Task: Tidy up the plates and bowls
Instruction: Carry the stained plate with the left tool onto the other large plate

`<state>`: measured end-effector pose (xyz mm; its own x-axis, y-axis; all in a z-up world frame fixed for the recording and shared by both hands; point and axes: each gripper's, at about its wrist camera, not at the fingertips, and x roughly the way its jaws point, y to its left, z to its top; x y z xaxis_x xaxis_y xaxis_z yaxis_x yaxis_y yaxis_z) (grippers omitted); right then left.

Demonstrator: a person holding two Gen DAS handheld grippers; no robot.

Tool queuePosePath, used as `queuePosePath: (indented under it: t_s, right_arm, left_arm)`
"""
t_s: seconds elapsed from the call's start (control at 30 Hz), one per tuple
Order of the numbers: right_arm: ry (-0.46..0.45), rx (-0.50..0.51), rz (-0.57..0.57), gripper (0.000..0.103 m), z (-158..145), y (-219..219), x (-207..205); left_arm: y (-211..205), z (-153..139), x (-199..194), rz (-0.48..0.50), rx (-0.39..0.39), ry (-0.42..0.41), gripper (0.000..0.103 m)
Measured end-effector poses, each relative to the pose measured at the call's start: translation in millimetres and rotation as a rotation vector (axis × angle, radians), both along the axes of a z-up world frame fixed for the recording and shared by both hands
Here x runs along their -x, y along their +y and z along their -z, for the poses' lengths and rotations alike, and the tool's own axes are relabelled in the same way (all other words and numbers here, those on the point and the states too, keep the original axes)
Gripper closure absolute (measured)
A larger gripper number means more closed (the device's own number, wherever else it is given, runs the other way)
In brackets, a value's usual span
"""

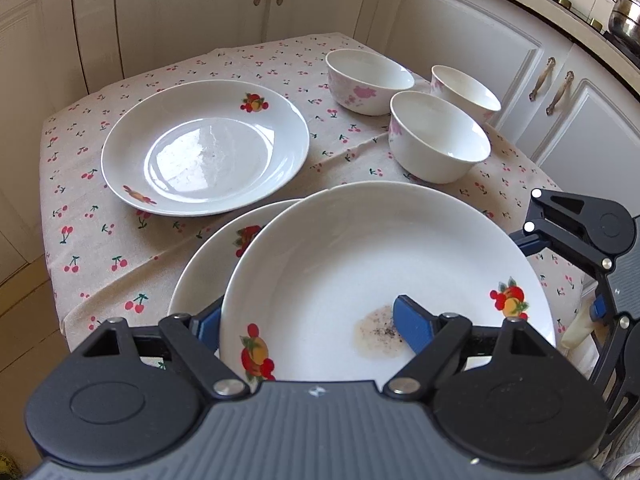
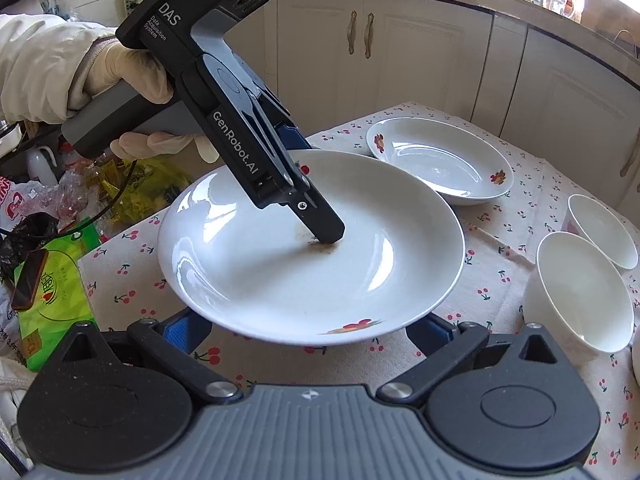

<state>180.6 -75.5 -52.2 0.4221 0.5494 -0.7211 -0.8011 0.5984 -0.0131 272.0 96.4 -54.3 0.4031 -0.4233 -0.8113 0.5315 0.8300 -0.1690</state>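
While the dishes are being gathered, the left gripper (image 1: 310, 324) is clamped on the rim of the held plate (image 1: 360, 248): one blue pad (image 1: 412, 328) is pressed on the inner face beside a brown stain (image 1: 376, 336), and the other finger is tucked under the left edge, so the deep rim is pinched from both sides. It is gripped by a gloved hand (image 2: 132, 76). The plate is carried clear of the cherry-print tablecloth (image 1: 100, 248), partly over a lower plate (image 1: 208, 264) of the same fruit pattern, presumably so that the two can be stacked. The right gripper (image 2: 306, 332) is kept at the near rim with its fingers spread wide and nothing pinched; whether the plate is propped from below cannot be told. Farther left, a third plate (image 1: 204, 148) is lying flat and alone. At the far right, three pink-flowered bowls (image 1: 440, 140) are grouped close together, not yet nested, in front of the cream cabinets (image 1: 460, 20)
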Motion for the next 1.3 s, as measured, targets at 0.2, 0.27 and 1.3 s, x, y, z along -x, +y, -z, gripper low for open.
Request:
queuePosePath:
  t_s: [0.2,0.27,1.3]
  right_arm:
    - [0.018,0.003,0.007,0.0,1.1,3.5,-5.8]
    - [0.026,0.005,0.01,0.0,2.4,5.0,-8.3]
    - [0.006,-0.015,0.015,0.0,2.3,4.2,-2.2]
  left_arm:
    - [3.0,4.0,-7.3,-0.003,0.011,0.017,0.019]
    - [4.4,5.5,-9.2,-0.004,0.011,0.027,0.019]
    - [6.3,-3.3,-9.9,-0.014,-0.056,0.04,0.017]
